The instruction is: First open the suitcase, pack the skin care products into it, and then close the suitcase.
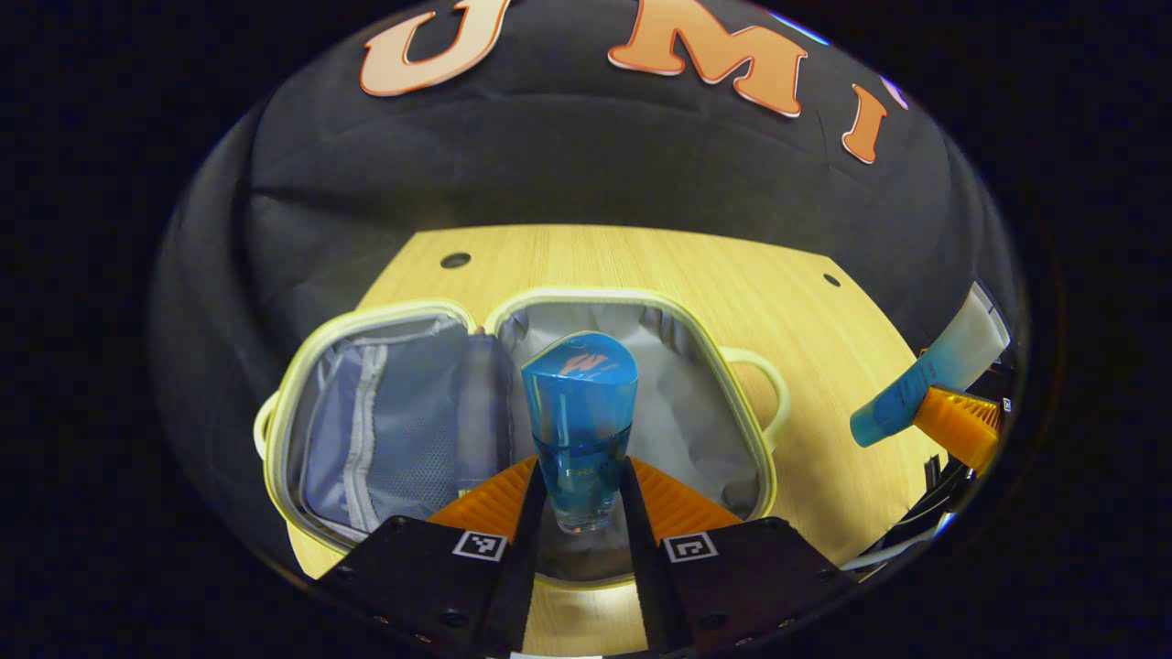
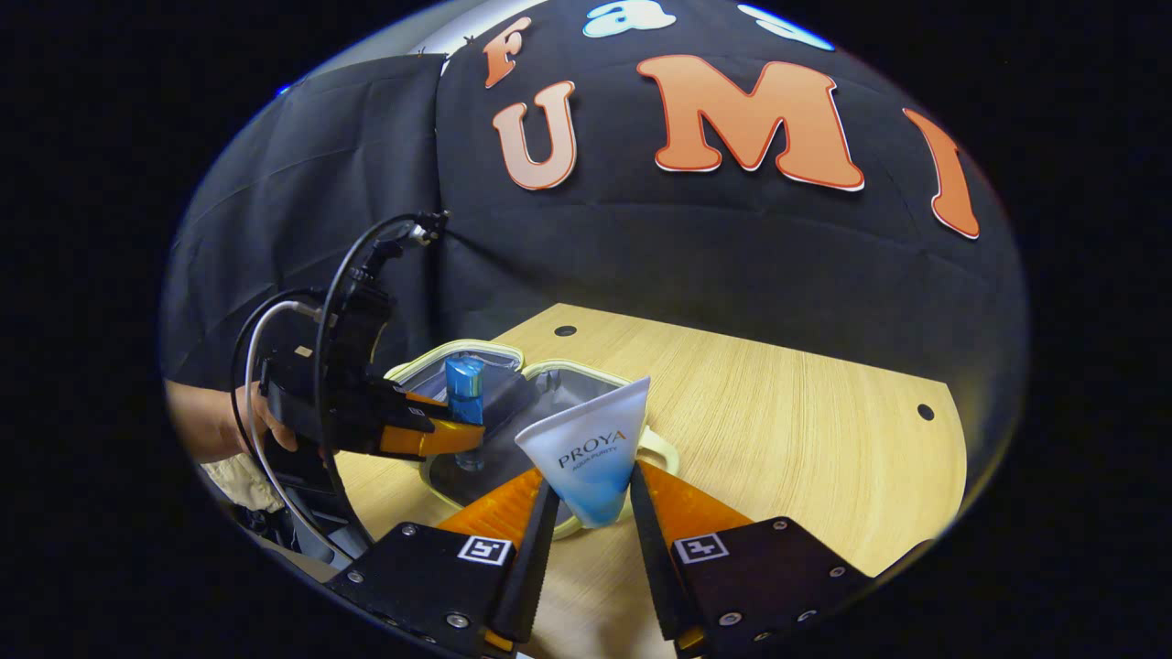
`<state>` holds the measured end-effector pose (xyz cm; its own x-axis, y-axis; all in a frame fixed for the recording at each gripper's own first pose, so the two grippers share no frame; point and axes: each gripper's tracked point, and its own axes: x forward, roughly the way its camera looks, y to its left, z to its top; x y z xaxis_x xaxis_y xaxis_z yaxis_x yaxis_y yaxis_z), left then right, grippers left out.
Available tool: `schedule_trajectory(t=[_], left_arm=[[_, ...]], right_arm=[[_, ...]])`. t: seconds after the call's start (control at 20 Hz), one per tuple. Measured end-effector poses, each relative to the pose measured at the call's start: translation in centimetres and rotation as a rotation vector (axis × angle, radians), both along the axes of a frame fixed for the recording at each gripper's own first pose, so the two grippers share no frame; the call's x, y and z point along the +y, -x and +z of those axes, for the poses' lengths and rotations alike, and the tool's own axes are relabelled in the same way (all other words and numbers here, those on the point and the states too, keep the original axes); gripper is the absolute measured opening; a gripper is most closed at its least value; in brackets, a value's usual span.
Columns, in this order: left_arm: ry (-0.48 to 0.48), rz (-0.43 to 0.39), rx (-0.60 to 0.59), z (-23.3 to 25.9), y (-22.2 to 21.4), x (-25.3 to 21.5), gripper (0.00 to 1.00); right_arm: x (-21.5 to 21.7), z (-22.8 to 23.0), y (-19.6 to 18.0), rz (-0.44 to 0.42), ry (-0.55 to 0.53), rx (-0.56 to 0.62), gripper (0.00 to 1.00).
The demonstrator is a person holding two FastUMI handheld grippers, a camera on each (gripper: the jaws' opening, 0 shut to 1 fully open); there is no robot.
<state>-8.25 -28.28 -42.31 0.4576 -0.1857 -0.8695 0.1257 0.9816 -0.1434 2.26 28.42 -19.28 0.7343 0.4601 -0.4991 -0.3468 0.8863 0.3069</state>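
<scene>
While the suitcase lies flat open on the pale wood-grain desk, its two soft halves spread side by side within a cream piped rim, the left gripper holds a translucent blue bottle upright between both fingers, above the right half's smooth grey lining. At 9 o'clock from the bottle, the other half shows a mesh pocket with a pale zip. A rounded cream handle sticks out at 3 o'clock. In the right gripper view, the right gripper clamps a soft, flat, fan-shaped tube, white fading to blue at its narrow lower end, above the desk just beside the suitcase's near rim. At 9 o'clock, a hand carries the left gripper, trailing looped cables.
</scene>
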Motion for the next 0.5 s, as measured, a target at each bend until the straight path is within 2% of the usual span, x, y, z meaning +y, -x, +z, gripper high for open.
schedule_trajectory(t=[0.05, 0.1, 0.3, 0.5], left_arm=[[0.005, -0.009, 0.029, -0.6, 0.3, 0.2, 0.48], [0.017, -0.018, 0.050, -1.3, 0.2, 0.2, 0.48], [0.064, -0.035, 0.132, -3.3, 0.4, -0.4, 0.47], [0.078, -0.054, 0.166, -5.0, -0.5, -1.1, 0.47]], right_arm=[[0.6, -0.2, -0.2, -0.017, -0.007, 0.014, 0.46], [1.2, -0.4, -0.4, -0.031, -0.013, 0.024, 0.51], [3.0, -1.2, -1.1, -0.077, -0.029, 0.071, 0.51], [3.7, -2.2, -1.5, -0.103, -0.022, 0.115, 0.51]])
